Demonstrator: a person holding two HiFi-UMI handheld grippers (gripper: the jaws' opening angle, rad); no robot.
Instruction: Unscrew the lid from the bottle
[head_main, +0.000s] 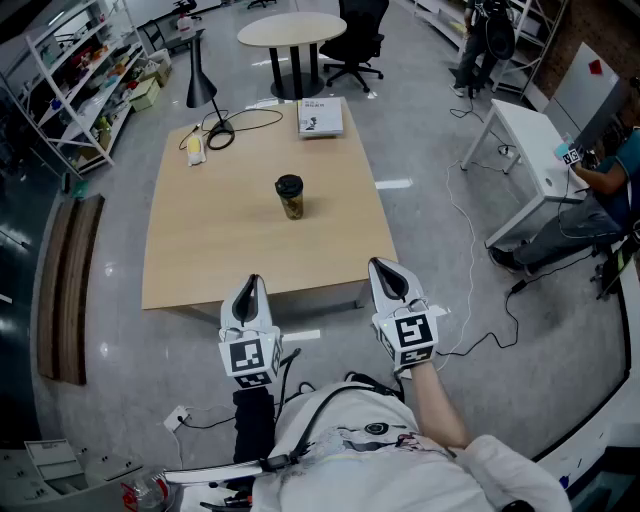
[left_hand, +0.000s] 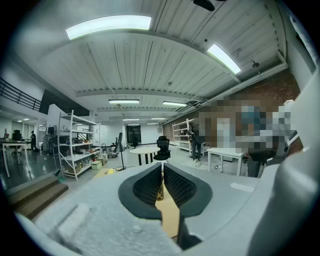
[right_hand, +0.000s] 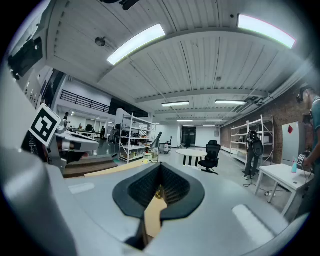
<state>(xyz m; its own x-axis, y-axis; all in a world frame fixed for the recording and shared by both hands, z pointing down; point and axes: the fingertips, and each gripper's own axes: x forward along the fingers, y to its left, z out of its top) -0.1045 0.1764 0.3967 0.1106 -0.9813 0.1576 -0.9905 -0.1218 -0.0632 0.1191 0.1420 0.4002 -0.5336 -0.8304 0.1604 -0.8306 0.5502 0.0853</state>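
Observation:
A small amber bottle with a black lid stands upright near the middle of the light wooden table. Both grippers hover in front of the table's near edge, well short of the bottle. My left gripper is shut with nothing held, and so is my right gripper. Through the narrow slit between the left jaws a sliver of the bottle shows in the left gripper view. In the right gripper view the bottle peeks between the closed jaws.
On the table's far side lie a book, a black desk lamp with its cable, and a yellow item. A round white table and office chair stand beyond. A seated person is at a white desk on the right.

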